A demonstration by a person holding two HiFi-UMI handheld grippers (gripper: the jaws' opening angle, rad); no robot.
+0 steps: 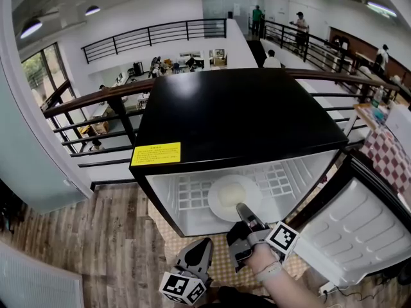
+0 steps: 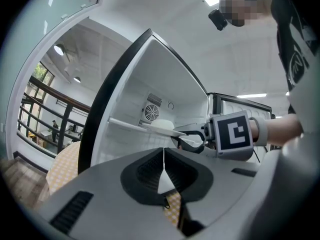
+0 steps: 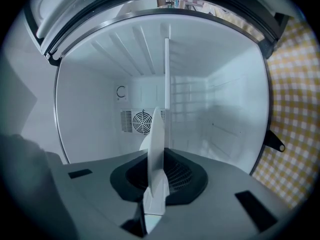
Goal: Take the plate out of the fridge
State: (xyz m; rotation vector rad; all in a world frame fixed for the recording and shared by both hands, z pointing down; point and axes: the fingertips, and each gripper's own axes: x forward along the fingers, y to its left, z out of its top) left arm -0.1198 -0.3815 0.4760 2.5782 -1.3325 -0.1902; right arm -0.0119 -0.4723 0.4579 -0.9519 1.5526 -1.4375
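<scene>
Currently: plate clamped at its rim, on the fridge shelf

Obscured items, taken first. In the head view the left gripper (image 1: pixel 205 244) is foreshortened and its jaws are hard to read; its own view shows them pressed together with nothing between. The person's hand (image 1: pixel 266 262) covers the rear of the right gripper (image 1: pixel 246 214). In the right gripper view the plate (image 1: pixel 231 196) appears edge-on, so its face cannot be read there. The door (image 1: pixel 363 226) is cut off by the head view's right edge.

Tool: the right gripper is clenched on the plate's near rim, one jaw above and one below. The plate lies flat on the wire shelf (image 1: pixel 189 194) inside the fridge (image 1: pixel 244 117), about mid-shelf.

Clearances: bare shelf shows left and right of the plate. The left gripper hangs low, outside the fridge and apart from the plate. The door stands swung wide at the right.
</scene>
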